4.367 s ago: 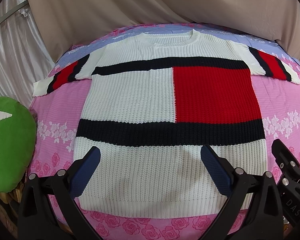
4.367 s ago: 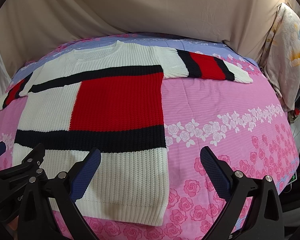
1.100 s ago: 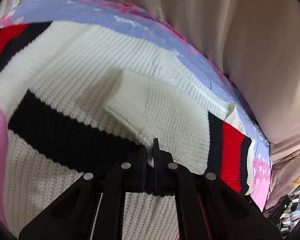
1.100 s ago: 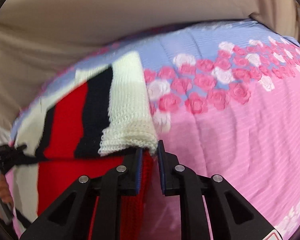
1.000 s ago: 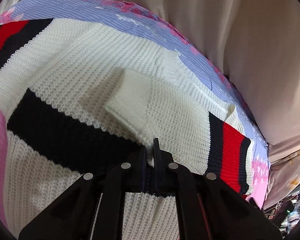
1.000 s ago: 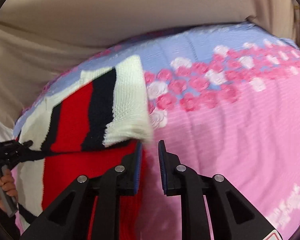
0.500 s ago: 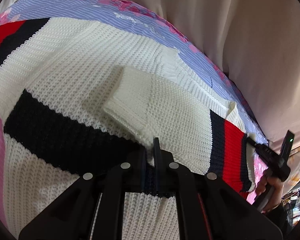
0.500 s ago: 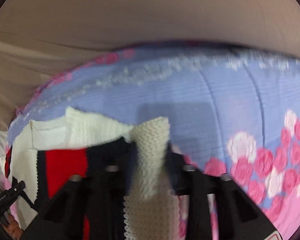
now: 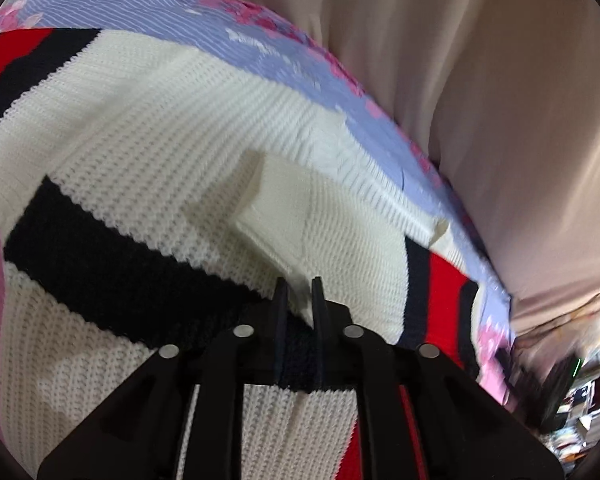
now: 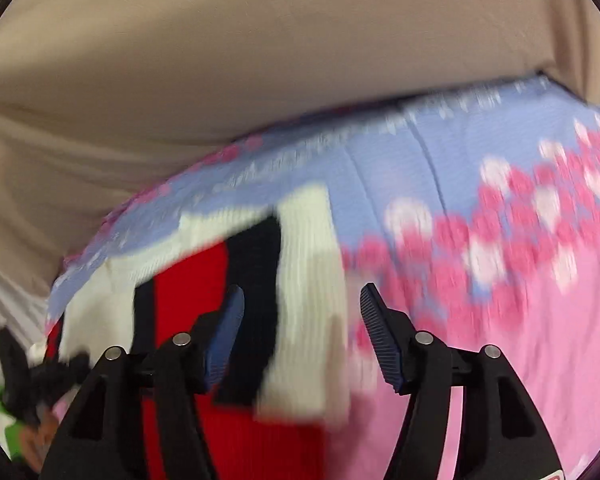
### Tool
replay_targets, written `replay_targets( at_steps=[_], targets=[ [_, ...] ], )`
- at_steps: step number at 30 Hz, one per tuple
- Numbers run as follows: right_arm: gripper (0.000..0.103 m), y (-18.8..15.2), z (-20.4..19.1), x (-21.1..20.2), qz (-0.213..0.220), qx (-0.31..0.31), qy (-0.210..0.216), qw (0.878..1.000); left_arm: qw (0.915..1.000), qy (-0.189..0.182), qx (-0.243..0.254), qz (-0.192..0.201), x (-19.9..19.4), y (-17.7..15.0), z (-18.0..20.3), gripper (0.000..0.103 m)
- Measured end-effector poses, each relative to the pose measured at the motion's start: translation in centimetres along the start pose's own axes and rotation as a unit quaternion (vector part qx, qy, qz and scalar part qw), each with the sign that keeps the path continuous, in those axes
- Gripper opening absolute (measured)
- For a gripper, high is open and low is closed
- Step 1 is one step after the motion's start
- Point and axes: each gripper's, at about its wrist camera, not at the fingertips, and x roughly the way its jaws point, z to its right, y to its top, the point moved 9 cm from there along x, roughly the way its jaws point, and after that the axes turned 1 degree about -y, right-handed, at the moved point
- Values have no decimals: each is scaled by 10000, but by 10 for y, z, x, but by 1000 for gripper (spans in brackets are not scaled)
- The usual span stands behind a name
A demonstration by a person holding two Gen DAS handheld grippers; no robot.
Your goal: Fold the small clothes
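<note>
My left gripper (image 9: 298,292) has its fingers nearly together, pinching a dark band of the sweater (image 9: 148,152) between them. My right gripper (image 10: 302,320) stands wide apart and holds nothing, with the striped sleeve (image 10: 296,280) lying just ahead between its pads.

The sweater is spread on the bedsheet (image 10: 520,320), neckline toward the beige curtain (image 9: 480,100). Its right sleeve is turned in over the red chest panel, cuff pointing toward me. In the left view a white flap (image 9: 284,216) lies on the chest just below the neckline.

To do this fold well, I judge the left should keep its pinch low and steady, so the body does not drag. The right should back off straight, without catching the cuff, then smooth the sleeve flat.

Half a second ago the right fingers were closed on that cuff, lifted against the purple end of the sheet; now they have let go and the sleeve has dropped. The left pinch is unchanged, though its view has tilted slightly.
</note>
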Motion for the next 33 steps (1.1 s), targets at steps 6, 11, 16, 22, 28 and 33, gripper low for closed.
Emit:
replay_targets(
  at_steps=[6, 11, 16, 22, 28, 33],
  targets=[
    [12, -43, -3, 19, -452, 340, 156, 9983, 9996, 60, -232, -125, 23, -1, -2, 8],
    [10, -31, 34, -1, -73, 626, -206, 9978, 9997, 234, -47, -97, 19, -9, 1, 6],
    [10, -46, 51, 1, -158, 578, -382, 9975, 9996, 208, -107, -140, 22, -10, -4, 6],
    [15, -41, 19, -18, -148, 120, -762, 9969, 9988, 246, -116, 398, -45, 33, -33, 7],
    [29, -65, -41, -51, -36, -636, -761, 9951, 9717, 1358, -1432, 1298, -146, 107, -201, 56],
    [33, -109, -95, -45, -388, -958, -464, 9936, 9438, 1632, -2482, 1447, -164, 137, -303, 58]
  ],
)
